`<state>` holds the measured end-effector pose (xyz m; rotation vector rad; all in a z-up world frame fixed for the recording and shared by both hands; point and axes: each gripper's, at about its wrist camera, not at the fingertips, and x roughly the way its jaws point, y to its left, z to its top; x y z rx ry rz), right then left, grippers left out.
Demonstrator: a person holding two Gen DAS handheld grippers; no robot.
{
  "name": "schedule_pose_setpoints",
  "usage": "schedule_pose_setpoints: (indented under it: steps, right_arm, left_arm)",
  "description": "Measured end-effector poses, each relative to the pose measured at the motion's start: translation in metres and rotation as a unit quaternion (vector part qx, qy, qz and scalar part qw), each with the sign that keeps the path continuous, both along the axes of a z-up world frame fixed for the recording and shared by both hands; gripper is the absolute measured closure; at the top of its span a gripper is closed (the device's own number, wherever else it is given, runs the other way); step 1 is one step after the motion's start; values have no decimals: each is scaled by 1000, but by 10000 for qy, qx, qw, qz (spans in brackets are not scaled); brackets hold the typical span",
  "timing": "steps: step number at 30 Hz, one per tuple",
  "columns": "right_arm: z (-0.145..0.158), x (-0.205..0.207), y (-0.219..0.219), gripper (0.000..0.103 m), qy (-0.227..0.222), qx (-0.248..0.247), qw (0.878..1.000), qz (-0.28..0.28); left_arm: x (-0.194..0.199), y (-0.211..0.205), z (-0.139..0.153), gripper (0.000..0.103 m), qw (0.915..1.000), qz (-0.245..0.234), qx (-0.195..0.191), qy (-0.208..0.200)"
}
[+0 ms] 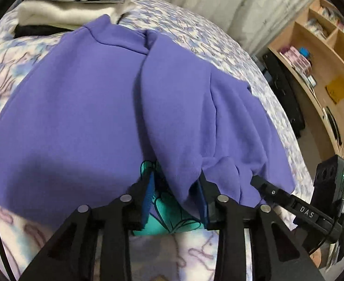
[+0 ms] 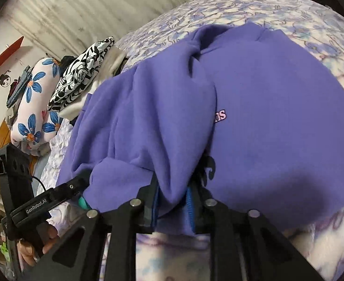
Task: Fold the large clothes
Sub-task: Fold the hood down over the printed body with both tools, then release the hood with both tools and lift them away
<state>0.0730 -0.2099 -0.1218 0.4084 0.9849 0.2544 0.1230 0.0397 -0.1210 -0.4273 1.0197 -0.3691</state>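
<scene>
Two grippers meet at the near hem of a purple sweatshirt (image 1: 78, 107) spread on a floral bed (image 1: 195, 30). Left gripper (image 1: 175, 187) and right gripper (image 2: 172, 188), jaws narrowed, each pinch a fold. Folded clothes (image 1: 61, 11) lie beyond; shelves (image 1: 324, 53) stand alongside.

I'm seeing the purple sweatshirt (image 1: 83, 107) lying on the bed, its sleeve side folded inward toward twelve o'clock, a teal print, possibly its front graphic, peeking out at six o'clock.
</scene>
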Motion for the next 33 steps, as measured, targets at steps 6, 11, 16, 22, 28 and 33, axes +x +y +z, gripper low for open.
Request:
schedule_pose_setpoints:
  steps: [6,11,16,22,28,33]
  right_arm:
    - [33,-24,-2,61,-417,-624,9971,-158]
    - [55,-40,3,61,-1116,-825,9903,-76]
    - [67,-11,34,63,-1560,-763,9843,313]
    - [44,37,51,74,-1343,-949,9858,354]
    - [11,47,7,103,-867,-559,9947,-2]
    - [17,39,3,103,-823,-539,9952,13]
  left_arm:
    - [-38,-2,37,57,9922,230,1044,-635]
    - [-54,-2,67,61,9854,233,1180,-1203]
    - [-31,-20,84,83,9860,-23,796,-1465]
    - [16,-50,61,91,9887,-137,896,-1192]
    - [41,-41,13,92,9921,112,1115,-563]
    - [37,-45,14,92,9888,52,1323,-689]
